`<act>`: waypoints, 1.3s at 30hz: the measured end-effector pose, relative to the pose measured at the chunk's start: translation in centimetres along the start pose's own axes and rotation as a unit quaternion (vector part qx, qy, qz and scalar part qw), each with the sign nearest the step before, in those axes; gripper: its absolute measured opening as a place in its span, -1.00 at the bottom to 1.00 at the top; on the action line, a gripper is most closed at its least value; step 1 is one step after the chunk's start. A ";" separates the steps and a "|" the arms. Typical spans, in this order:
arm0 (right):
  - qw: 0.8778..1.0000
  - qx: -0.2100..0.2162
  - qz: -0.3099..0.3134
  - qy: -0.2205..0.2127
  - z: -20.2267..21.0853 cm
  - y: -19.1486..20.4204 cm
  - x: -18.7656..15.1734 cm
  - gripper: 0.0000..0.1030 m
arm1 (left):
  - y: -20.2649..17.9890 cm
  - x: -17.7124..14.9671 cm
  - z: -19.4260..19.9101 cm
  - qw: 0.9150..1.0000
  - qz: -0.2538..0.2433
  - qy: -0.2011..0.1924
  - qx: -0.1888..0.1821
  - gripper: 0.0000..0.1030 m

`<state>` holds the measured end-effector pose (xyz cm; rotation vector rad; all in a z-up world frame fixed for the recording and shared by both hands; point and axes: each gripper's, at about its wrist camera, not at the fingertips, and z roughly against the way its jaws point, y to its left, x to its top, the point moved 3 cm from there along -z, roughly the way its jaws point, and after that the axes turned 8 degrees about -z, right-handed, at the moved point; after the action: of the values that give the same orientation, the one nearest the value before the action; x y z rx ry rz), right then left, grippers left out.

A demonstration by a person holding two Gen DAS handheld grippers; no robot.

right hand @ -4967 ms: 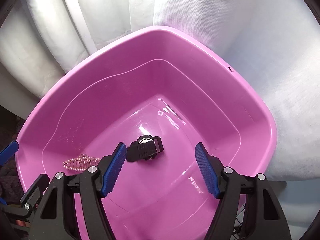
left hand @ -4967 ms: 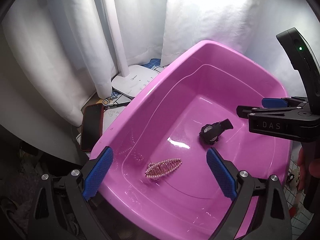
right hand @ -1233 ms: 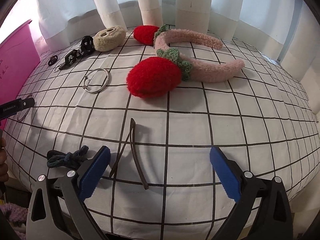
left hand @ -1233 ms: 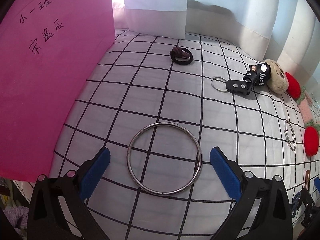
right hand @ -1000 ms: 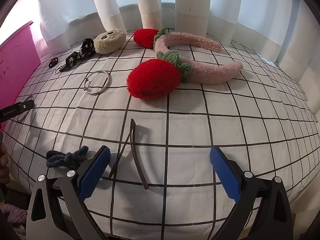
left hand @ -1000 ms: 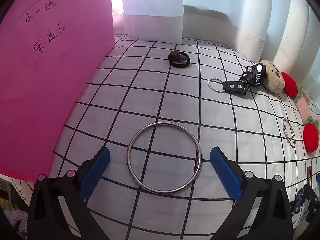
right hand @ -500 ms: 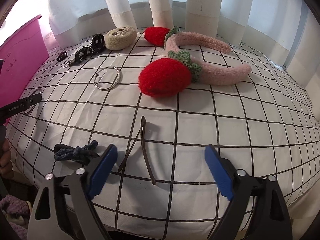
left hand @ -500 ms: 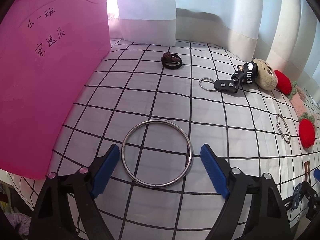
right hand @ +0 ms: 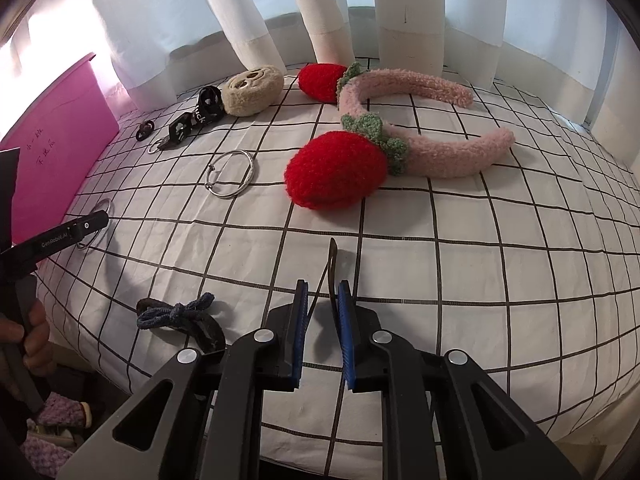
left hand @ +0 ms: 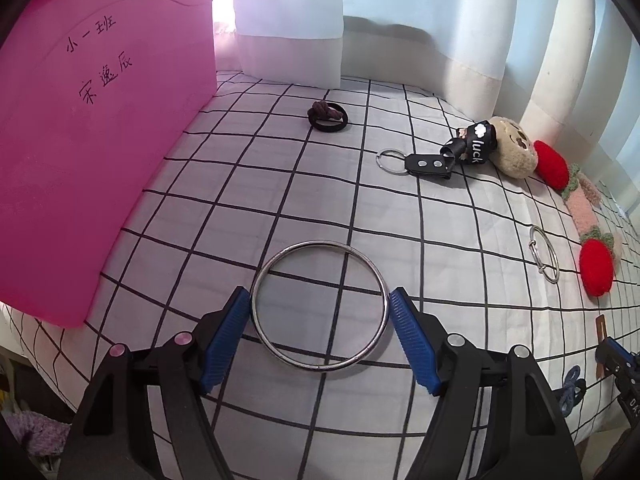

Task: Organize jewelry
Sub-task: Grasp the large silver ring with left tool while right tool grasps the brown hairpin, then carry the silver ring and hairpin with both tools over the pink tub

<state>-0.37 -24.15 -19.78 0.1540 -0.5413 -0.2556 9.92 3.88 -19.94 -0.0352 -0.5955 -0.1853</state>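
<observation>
Left tongs (left hand: 320, 308): closing, their blue pads (left hand: 224, 332) against either side of the big steel ring (left hand: 320, 304), which lay flat on the checked cloth (left hand: 280, 208).
Right tongs (right hand: 322, 304): clenched on a thin brown hair clip (right hand: 332, 268), whose tip stood up above the pads.
Pink bin (left hand: 80, 152): just beside the steel ring; dark handwritten Chinese characters ran in two lines on its wall, the first reading "小一班".
Left tongs' arm, seen from the right camera: white lettering "GenRobot.AI" (right hand: 56, 236).
Key strap (left hand: 476, 146): well beyond the steel ring, black, printed "luck" in white with a small cloud; it touched a beige plush face (left hand: 514, 152) and a key ring (left hand: 392, 162).
Black hair tie (left hand: 327, 117): far past the steel ring, near the curtain (left hand: 288, 20).
Bangle (right hand: 231, 174): between the key strap and the strawberry headband (right hand: 400, 136).
Blue hair tie (right hand: 176, 312): just beside the right tongs, on the cloth.
Hand (right hand: 34, 336): gripped the left tongs' handle at the frame edge.
</observation>
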 end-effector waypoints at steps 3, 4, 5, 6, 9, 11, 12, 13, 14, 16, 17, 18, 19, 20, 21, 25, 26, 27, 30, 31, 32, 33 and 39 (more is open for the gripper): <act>1.000 0.019 -0.006 0.005 0.7 -0.2 0.4 -0.71 | -0.6 0.2 0.8 1.000 0.009 -0.003 -0.010 0.35; 0.999 0.028 -0.016 0.008 0.9 -0.5 0.7 -0.71 | -0.9 0.3 1.1 1.000 0.013 -0.003 -0.014 0.35; 0.999 0.035 -0.026 0.010 1.2 -0.8 1.0 -0.71 | -1.2 0.4 1.4 1.000 0.016 -0.004 -0.018 0.35; 0.999 0.041 -0.032 0.012 1.4 -1.0 1.4 -0.71 | -1.6 0.5 1.9 1.000 0.018 -0.006 -0.021 0.35; 0.999 0.044 -0.023 0.009 2.4 -1.4 2.4 -0.71 | -2.6 1.0 3.3 0.999 0.024 -0.016 -0.026 0.35; 0.999 0.051 -0.015 0.009 3.1 -1.5 3.1 -0.71 | -3.1 1.5 4.3 0.999 0.033 -0.021 -0.032 0.35; 0.998 0.057 -0.014 0.009 3.4 -1.5 3.6 -0.71 | -3.2 1.7 4.8 0.998 0.041 -0.023 -0.037 0.35; 0.998 0.064 -0.013 0.008 3.8 -1.6 4.1 -0.71 | -3.3 2.1 5.4 0.998 0.047 -0.026 -0.038 0.35; 0.997 0.072 -0.011 0.008 4.2 -1.5 4.7 -0.71 | -3.5 2.4 6.1 0.998 0.051 -0.032 -0.036 0.35; 0.996 0.084 0.000 0.001 5.0 -1.1 6.1 -0.71 | -3.8 3.1 7.6 0.997 0.055 -0.046 -0.031 0.35; 0.996 0.091 0.010 -0.005 5.5 -0.8 6.8 -0.71 | -3.7 3.5 8.4 0.997 0.058 -0.053 -0.029 0.35; 0.995 0.098 0.021 -0.009 5.9 -0.3 7.7 -0.71 | -3.7 4.0 9.2 0.996 0.061 -0.060 -0.027 0.35; 0.994 0.105 0.031 -0.015 6.3 0.2 8.5 -0.71 | -3.7 4.4 10.1 0.995 0.064 -0.068 -0.024 0.35; 0.993 0.113 0.040 -0.021 6.8 0.8 9.4 -0.71 | -3.6 4.8 11.1 0.995 0.068 -0.073 -0.023 0.35; 0.991 0.125 0.049 -0.025 7.1 1.4 10.3 -0.71 | -3.5 5.2 12.0 0.994 0.075 -0.080 -0.023 0.35; 0.978 0.181 0.093 -0.043 8.4 5.1 13.5 -0.71 | -2.0 6.4 16.0 0.988 0.103 -0.113 0.001 0.35; 0.974 0.195 0.103 -0.044 8.6 6.3 14.1 -0.71 | -1.4 6.5 16.9 0.987 0.111 -0.118 0.012 0.35; 0.970 0.209 0.114 -0.045 8.8 7.6 14.7 -0.71 | -0.6 6.7 17.9 0.985 0.118 -0.125 0.022 0.35; 0.957 0.241 0.151 -0.049 8.8 12.0 15.7 -0.71 | 2.2 7.0 19.9 0.979 0.141 -0.139 0.051 0.35; 0.953 0.252 0.159 -0.047 8.6 13.6 16.0 -0.71 | 3.3 7.0 20.3 0.977 0.148 -0.139 0.061 0.35; 0.949 0.266 0.163 -0.045 8.5 15.2 16.2 -0.71 | 4.6 7.0 20.6 0.976 0.155 -0.140 0.069 0.35; 0.945 0.281 0.165 -0.044 8.5 16.8 16.5 -0.71 | 5.9 7.0 20.9 0.974 0.161 -0.141 0.076 0.35; 0.924 0.329 0.189 -0.036 7.8 28.2 18.1 -0.71 | 14.6 7.3 21.1 0.965 0.190 -0.142 0.108 0.35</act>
<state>16.08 -2.81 1.64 0.6876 -0.7043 0.3119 6.83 18.82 1.99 0.0368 -0.8791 0.2641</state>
